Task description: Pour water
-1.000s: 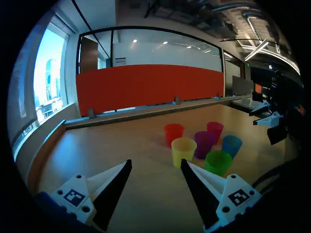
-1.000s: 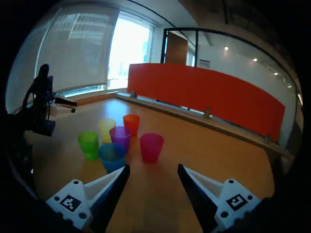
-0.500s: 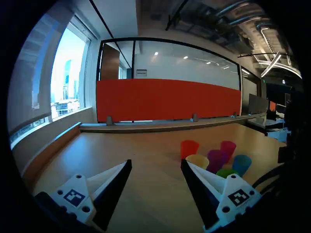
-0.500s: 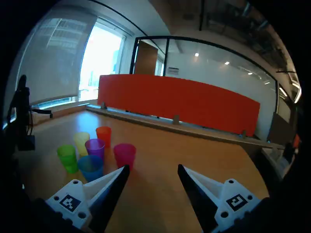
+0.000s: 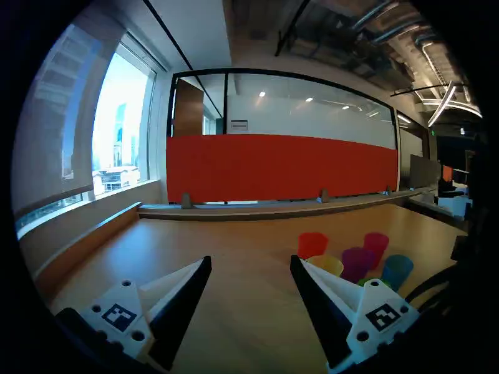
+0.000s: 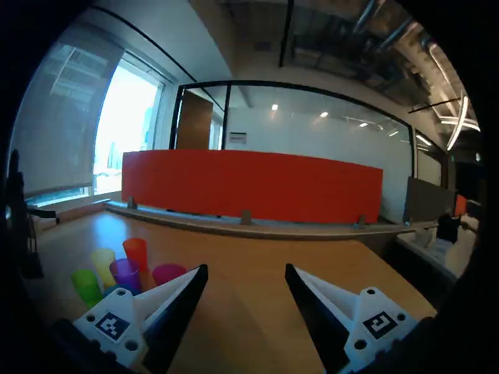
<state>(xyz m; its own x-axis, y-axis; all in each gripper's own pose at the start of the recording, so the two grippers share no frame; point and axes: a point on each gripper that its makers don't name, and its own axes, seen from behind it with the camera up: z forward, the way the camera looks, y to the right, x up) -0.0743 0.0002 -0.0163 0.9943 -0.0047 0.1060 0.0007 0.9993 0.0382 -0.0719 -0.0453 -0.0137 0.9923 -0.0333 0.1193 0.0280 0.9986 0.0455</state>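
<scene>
My left gripper (image 5: 249,274) and right gripper (image 6: 246,280) gape empty; translucent tapered cups (image 5: 358,262) now sit lower on the smooth wooden table (image 5: 249,240).

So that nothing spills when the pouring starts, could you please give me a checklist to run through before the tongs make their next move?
1. Left tongs open and empty: ok.
2. Right tongs open and empty: ok.
3. Cups upright, clustered on the table: ok.
4. Water in any cup: cannot tell; the low angle hides their insides.
5. A cup lined up between the jaws of either tongs: not ok; the cluster sits off to the right in the left gripper view and off to the left in the right gripper view.
</scene>
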